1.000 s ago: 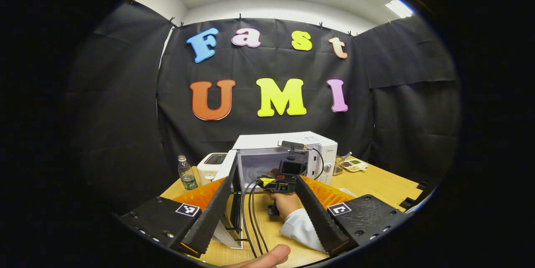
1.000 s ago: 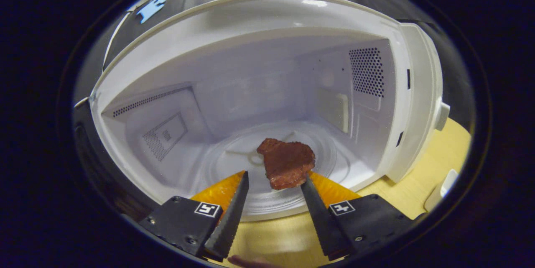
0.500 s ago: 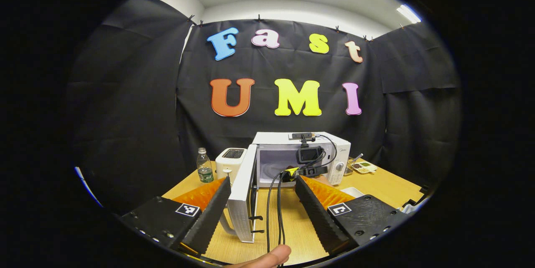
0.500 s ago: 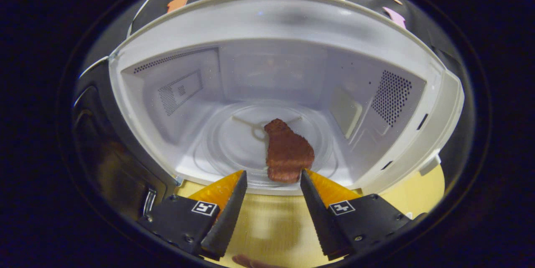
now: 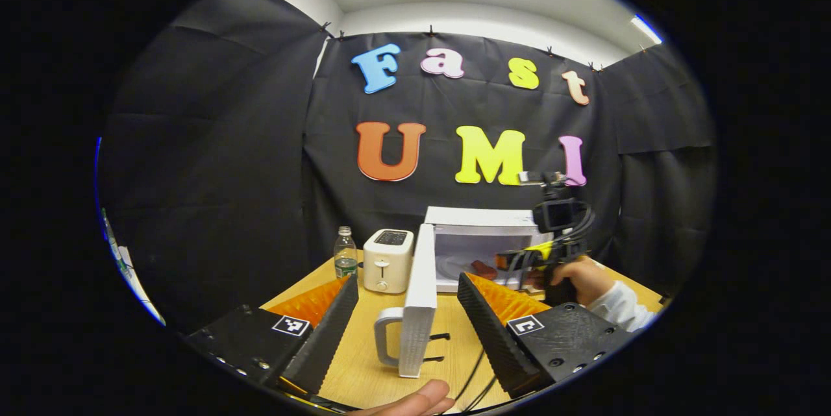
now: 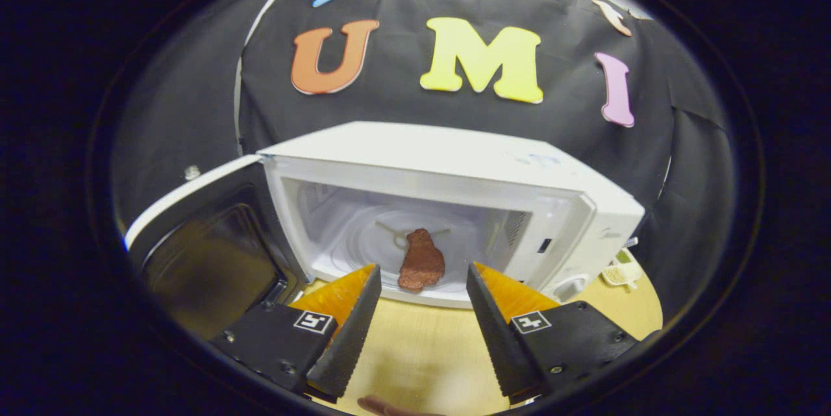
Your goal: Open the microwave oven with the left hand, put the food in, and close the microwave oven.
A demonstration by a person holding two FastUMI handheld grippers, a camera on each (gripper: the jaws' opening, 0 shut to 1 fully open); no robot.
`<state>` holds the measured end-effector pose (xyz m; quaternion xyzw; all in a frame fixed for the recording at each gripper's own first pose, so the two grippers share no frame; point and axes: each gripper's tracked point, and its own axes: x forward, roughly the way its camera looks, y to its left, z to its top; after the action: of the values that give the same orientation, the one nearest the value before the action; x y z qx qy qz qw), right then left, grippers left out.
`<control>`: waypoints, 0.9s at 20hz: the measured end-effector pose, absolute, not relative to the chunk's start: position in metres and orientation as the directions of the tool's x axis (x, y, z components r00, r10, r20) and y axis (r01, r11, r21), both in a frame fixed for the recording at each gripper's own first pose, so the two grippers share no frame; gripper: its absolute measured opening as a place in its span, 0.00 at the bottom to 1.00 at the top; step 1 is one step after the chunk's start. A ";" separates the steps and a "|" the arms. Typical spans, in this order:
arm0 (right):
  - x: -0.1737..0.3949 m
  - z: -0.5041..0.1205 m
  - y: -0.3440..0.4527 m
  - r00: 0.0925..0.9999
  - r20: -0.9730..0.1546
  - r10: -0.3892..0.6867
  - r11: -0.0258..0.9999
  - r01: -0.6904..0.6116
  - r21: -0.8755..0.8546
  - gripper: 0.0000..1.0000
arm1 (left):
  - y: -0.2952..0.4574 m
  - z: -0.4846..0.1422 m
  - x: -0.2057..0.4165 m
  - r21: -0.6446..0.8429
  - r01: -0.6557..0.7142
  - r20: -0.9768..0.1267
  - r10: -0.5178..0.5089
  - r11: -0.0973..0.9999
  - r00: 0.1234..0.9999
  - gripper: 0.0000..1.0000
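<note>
Left claw [image 5: 408, 312]: fingers spread, holding nothing, astride the edge of the microwave door [image 5: 419, 299], handle [image 5: 384, 338] near.
Right claw [image 6: 423, 302]: fingers apart, empty, just outside the microwave [image 6: 454, 163].
Food [image 6: 421, 260]: on the glass plate [image 6: 363, 241] inside.
Desk [image 5: 363, 364]: toaster [image 5: 387, 260] and bottle [image 5: 345, 252] at far left edge.
Step, as judged: food placed; closing remains. Next: left claw swings the door shut.

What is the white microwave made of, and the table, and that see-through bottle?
The microwave looks like painted metal or plastic: smooth white shell with a soft sheen. Its door has a dark glossy window, probably glass or plastic. The table looks like pale wood or a wood-look laminate; faint grain shows, so I can't tell which. The bottle seems to be clear plastic, see-through with a cap.
</note>
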<state>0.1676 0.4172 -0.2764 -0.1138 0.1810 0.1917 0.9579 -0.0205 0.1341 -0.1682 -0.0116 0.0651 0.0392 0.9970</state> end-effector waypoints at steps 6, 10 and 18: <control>0.091 -0.210 0.360 0.882 -0.212 0.420 0.885 -0.451 -0.121 0.85 | 0.188 -0.203 -0.014 0.013 -0.246 -0.195 0.244 0.969 0.950 0.92; 0.055 -0.182 0.318 0.888 -0.148 0.436 0.887 -0.452 -0.098 0.85 | 0.215 -0.221 -0.012 0.106 -0.304 -0.206 0.320 0.947 0.925 0.92; 0.020 -0.148 0.257 0.896 -0.054 0.441 0.891 -0.444 -0.094 0.85 | 0.231 -0.241 0.011 0.063 -0.255 -0.147 0.262 0.965 0.954 0.11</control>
<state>0.0199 0.2574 -0.1476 -0.0520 0.0153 0.2276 0.9722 0.0106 0.2310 -0.2408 0.0214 0.0772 0.1308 0.9882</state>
